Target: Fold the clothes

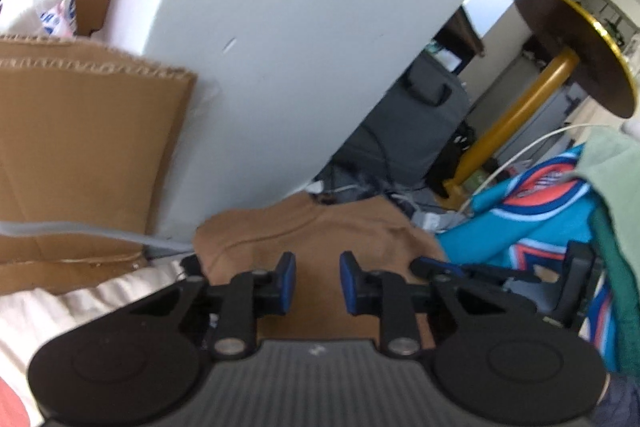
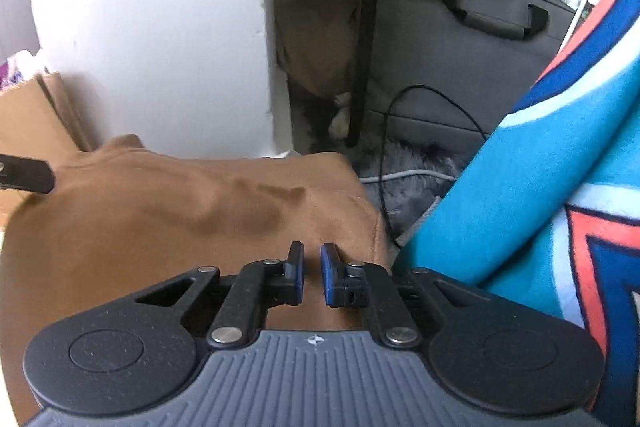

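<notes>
The brown garment (image 2: 168,223) lies spread flat under both grippers, its long axis running left to right across the right wrist view, its far edge lying toward the white wall (image 2: 152,27). Its right edge ends beside a turquoise jersey (image 2: 532,187) with orange and blue trim, which hangs or is heaped just to the right; what carries the clothes is hidden.

The left gripper (image 1: 317,281) hovers over the brown cloth with its blue pads a moderate gap apart, nothing between them. The right gripper (image 2: 312,277) sits near the garment's right edge, pads only a narrow slit apart; I cannot tell whether fabric is pinched there. In the left wrist view, cardboard (image 1: 80,147) leans left of the wall, and a green cloth (image 1: 616,187) drapes over the jersey.
</notes>
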